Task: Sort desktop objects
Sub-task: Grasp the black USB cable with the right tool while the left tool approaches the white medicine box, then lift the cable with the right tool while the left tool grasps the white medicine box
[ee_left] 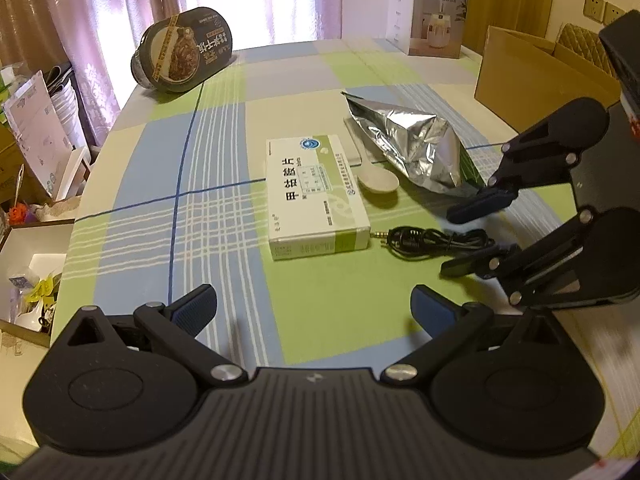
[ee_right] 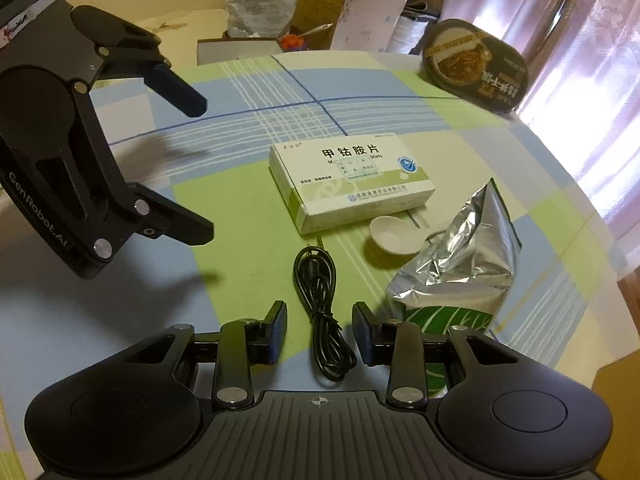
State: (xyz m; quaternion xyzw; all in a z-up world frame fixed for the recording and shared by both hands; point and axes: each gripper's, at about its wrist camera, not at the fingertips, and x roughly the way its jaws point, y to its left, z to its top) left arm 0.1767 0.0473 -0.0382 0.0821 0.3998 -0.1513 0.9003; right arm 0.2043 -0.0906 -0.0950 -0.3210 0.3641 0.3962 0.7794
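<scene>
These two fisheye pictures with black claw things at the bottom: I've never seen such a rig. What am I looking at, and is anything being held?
Each picture comes from a camera mounted on a hand-held gripper, looking forward along its jaws. No robot: a person carries one gripper in each hand.

The left gripper is wide open over the checked tablecloth. The right gripper is open too, its jaws either side of a coiled black audio cable, not yet closed on it. Nothing is held.

Also on the table: a white medicine box, a white spoon, a crumpled foil bag, and a dark instant-meal tub lying tipped near the far edge.
</scene>
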